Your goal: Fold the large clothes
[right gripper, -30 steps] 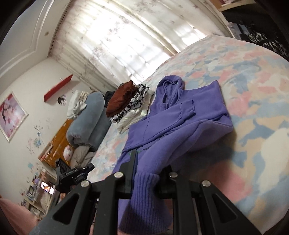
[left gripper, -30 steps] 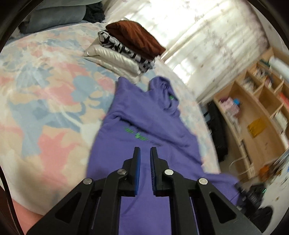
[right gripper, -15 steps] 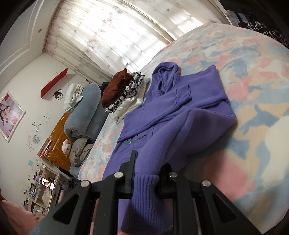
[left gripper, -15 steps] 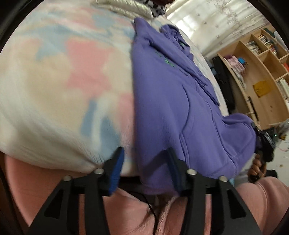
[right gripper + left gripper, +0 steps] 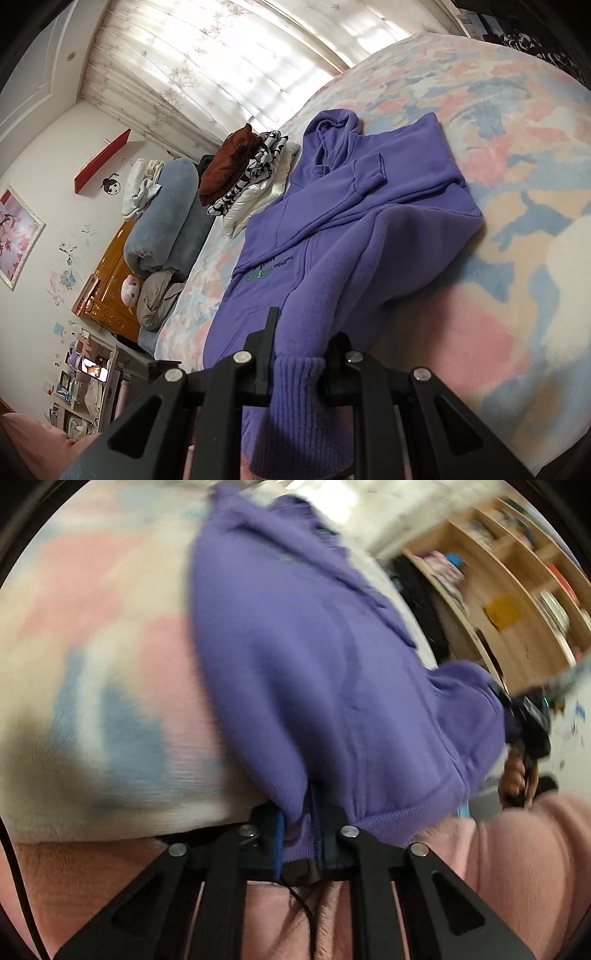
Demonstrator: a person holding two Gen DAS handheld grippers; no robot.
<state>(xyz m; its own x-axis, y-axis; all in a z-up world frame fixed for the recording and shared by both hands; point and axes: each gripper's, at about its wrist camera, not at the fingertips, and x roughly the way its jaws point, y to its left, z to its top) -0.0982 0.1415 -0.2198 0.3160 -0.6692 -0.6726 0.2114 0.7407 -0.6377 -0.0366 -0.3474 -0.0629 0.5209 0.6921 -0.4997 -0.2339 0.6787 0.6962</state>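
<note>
A purple hoodie (image 5: 354,206) lies face up on the pastel patterned bedspread (image 5: 517,229), hood toward the window, one sleeve folded across the chest. My right gripper (image 5: 299,350) is shut on the hoodie's ribbed hem corner (image 5: 295,391) at the near edge of the bed. In the left wrist view the hoodie (image 5: 314,657) fills the middle. My left gripper (image 5: 297,834) is shut on the other hem corner at the bed's edge. The right gripper and the hand that holds it show at the far right of that view (image 5: 528,731).
A stack of folded clothes (image 5: 251,173) sits beside the hood. Rolled grey bedding (image 5: 162,218) lies at the headboard. Wooden shelves (image 5: 517,590) stand past the bed. My pink-clad lap (image 5: 517,867) is below the grippers.
My left gripper dropped from above the hoodie to the bed's near edge, opened, and closed on the hem corner. My right gripper kept its hold on the hem and barely moved.
</note>
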